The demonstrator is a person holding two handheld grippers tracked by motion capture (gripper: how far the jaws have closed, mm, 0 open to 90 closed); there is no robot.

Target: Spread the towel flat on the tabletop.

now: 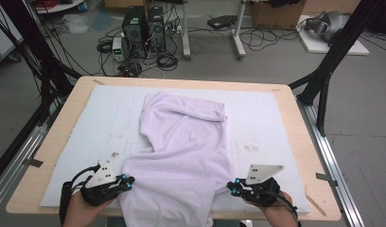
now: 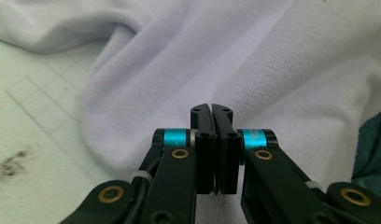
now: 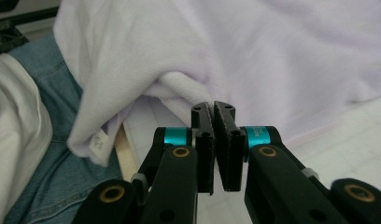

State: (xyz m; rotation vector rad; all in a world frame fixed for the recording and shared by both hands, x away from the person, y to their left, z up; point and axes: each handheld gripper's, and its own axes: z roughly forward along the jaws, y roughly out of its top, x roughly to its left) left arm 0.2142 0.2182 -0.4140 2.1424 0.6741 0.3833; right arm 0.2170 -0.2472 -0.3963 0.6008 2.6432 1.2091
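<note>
Already both grippers, left gripper and right gripper, pinch shut on the lilac garment's edges; folding remains undone.

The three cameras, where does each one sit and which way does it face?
High view: above the person's side, looking forward and down on the wooden table; both hands and grippers show.
Left gripper view: rides the left gripper, facing the pale lilac knit garment; jaws shut.
Right gripper view: rides the right gripper, facing the garment's overhanging edge; jaws shut, person's jeans visible.
All share the garment.
</note>
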